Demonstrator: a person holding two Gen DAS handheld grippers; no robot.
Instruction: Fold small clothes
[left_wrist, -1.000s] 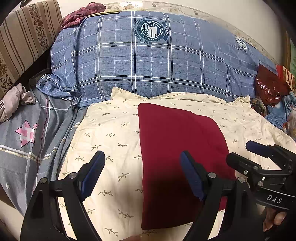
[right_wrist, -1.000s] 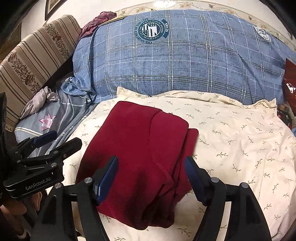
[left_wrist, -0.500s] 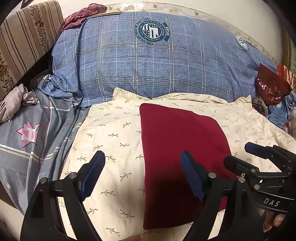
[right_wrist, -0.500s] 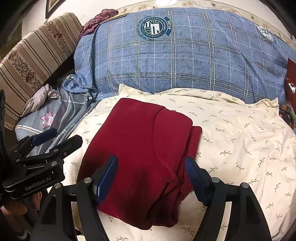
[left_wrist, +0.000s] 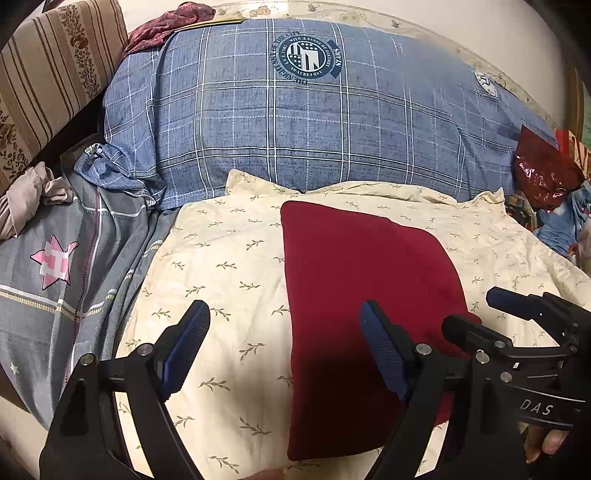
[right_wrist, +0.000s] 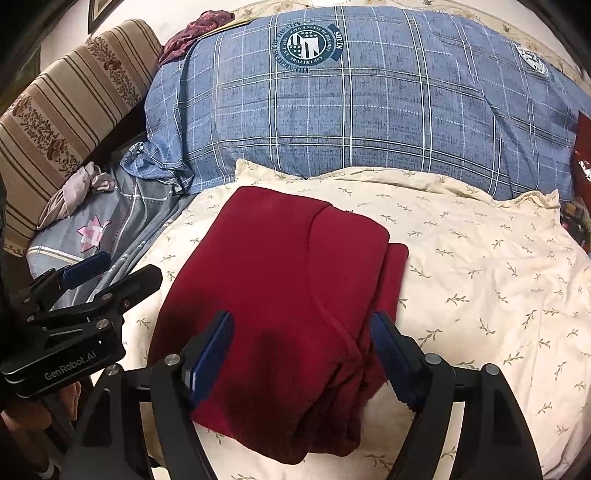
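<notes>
Folded red garment (right_wrist: 280, 295) flat on cream sheet (right_wrist: 480, 266). Right gripper (right_wrist: 301, 350) fingers apart, just opening, straddling near end, not pressing. Left gripper (left_wrist: 284, 343) fingers apart, straddling left edge.

We cannot see the near edge of the red garment (right_wrist: 280, 280) behind the right gripper (right_wrist: 301, 354); the badge lettering on the blue plaid quilt (left_wrist: 332, 122) is unreadable.

Bedroom: bed (left_wrist: 229, 295), plaid pillow (left_wrist: 295, 129)
</notes>
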